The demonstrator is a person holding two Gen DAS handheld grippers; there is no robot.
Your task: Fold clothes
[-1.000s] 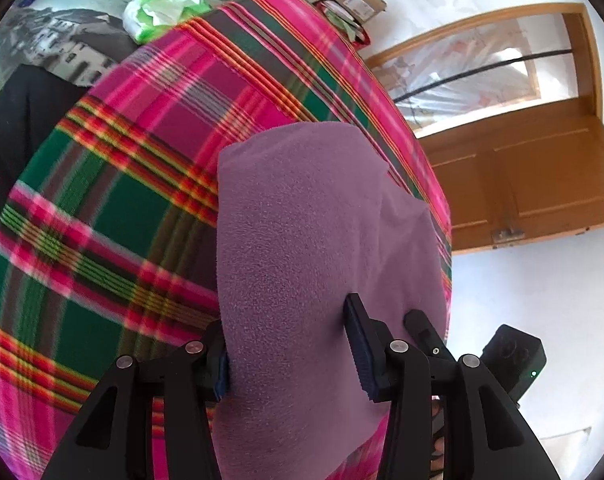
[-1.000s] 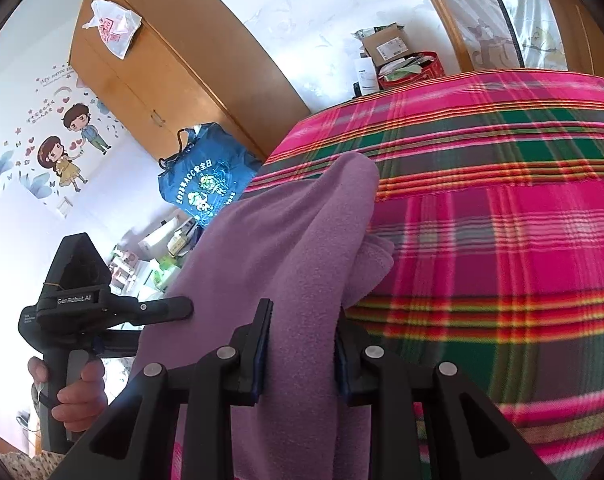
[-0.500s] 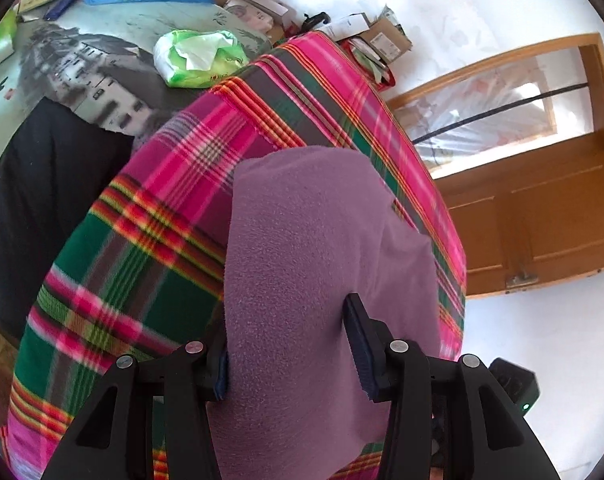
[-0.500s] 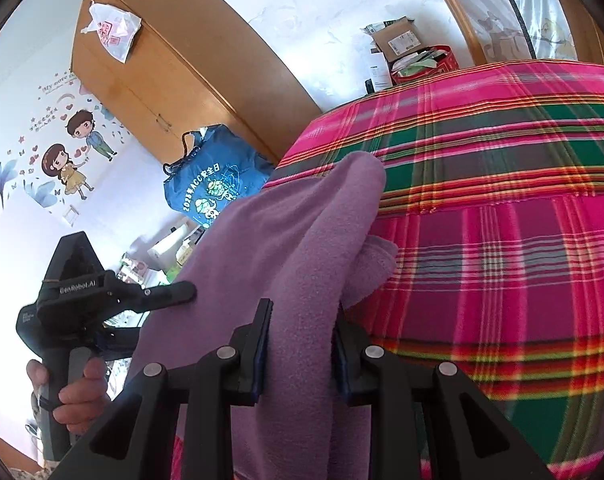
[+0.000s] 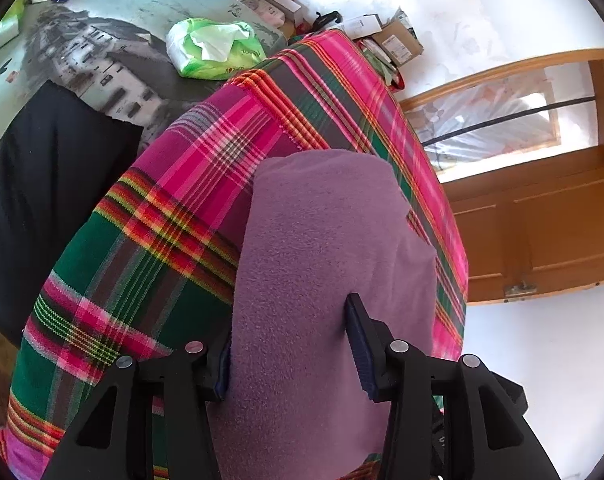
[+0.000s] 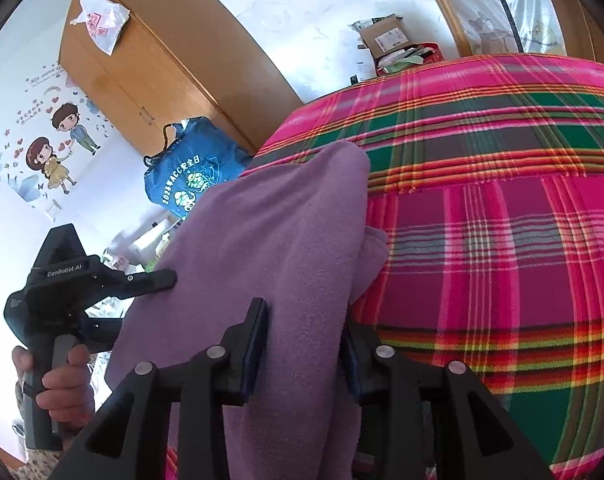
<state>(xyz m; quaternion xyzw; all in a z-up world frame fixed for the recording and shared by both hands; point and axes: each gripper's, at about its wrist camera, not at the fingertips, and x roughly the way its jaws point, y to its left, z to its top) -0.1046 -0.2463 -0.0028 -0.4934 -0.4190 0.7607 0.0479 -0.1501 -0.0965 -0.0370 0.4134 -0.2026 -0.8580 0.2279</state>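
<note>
- The left gripper [image 5: 290, 344] has its black jaws moderately apart with the soft mauve fleece garment [image 5: 326, 264] filling the gap; the blue pads [image 5: 361, 350] press into the cloth on both sides, so it reads as a clamp on a thick fold.
- The right gripper [image 6: 302, 340] has just been opening its jaws, and the same fleece garment [image 6: 270, 248] sits between them; the left pad [image 6: 256, 340] seems to touch the cloth, yet I cannot tell whether the grip is real or slack.
- The garment hangs doubled from both grippers, its far end draped onto the near part of the bright pink, green and red plaid blanket [image 5: 150, 240] that covers the surface.
- In the right wrist view a person's hand [image 6: 62, 380] holds the left gripper's handle at the near left.
- Beyond the blanket lie a black cloth [image 5: 42, 184], a green tissue pack [image 5: 214, 48] and a blue drawstring bag [image 6: 190, 172].
- Judged from the doubled cloth, one fold looks made; laying it flat, releasing and any further fold remain.
</note>
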